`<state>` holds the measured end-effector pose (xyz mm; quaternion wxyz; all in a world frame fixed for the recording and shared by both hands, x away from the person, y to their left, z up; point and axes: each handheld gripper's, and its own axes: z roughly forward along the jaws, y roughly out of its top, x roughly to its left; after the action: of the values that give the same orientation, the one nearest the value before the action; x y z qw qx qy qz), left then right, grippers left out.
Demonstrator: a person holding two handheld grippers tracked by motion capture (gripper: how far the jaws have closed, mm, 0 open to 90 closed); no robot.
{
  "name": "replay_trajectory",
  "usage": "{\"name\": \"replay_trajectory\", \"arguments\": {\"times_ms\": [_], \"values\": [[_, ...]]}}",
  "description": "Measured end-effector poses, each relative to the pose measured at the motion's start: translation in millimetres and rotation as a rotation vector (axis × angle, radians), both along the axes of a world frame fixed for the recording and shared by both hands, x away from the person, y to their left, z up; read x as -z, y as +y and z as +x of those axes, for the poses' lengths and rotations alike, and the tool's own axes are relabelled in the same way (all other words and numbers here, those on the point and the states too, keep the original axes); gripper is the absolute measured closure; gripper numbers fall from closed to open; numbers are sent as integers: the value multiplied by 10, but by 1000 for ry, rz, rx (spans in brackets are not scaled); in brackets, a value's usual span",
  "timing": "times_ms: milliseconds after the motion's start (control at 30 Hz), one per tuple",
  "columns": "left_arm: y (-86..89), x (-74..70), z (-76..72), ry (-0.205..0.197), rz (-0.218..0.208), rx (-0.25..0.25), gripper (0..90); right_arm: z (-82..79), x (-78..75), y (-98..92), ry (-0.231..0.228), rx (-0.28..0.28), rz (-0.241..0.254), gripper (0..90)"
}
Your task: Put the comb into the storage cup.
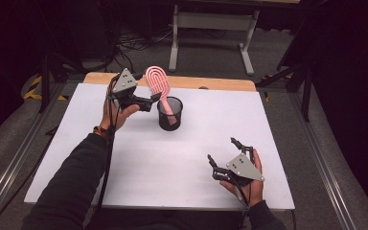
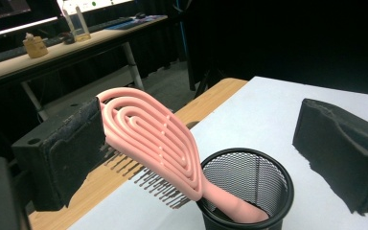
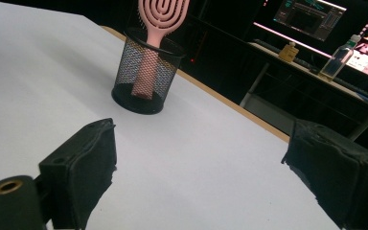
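A pink vented hairbrush [image 1: 157, 82] stands handle-down in a black mesh cup [image 1: 170, 115] at the back middle of the white table top [image 1: 139, 163]. Its head leans left over the rim. My left gripper [image 1: 152, 100] is open just left of the cup. In the left gripper view the brush head [image 2: 148, 134] lies right by the left pad [image 2: 64, 148], and the cup [image 2: 249, 187] sits between the wide-apart jaws. My right gripper [image 1: 222, 151] rests open near the front right. In its view the cup [image 3: 143, 79] and brush [image 3: 162, 14] stand well ahead.
A wooden strip [image 1: 220, 84] runs along the table's far edge. Behind it stands another table's white frame [image 1: 213, 21], with cables on the floor. Metal rails [image 1: 326, 167] flank the table. A desk with bottles [image 3: 336, 61] and monitors lies beyond.
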<state>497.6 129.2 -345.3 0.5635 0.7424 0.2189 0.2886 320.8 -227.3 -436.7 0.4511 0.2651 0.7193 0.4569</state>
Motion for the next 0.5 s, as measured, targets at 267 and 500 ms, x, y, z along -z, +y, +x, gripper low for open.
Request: {"name": "replay_trajectory", "arguments": {"times_ms": [267, 500], "values": [[23, 21, -106, -12, 15, 20, 46, 0, -3, 8, -2, 5, 3, 49], [36, 72, -196, -22, 35, 32, 53, 2, -9, 1, -6, 8, 9, 44]]}}
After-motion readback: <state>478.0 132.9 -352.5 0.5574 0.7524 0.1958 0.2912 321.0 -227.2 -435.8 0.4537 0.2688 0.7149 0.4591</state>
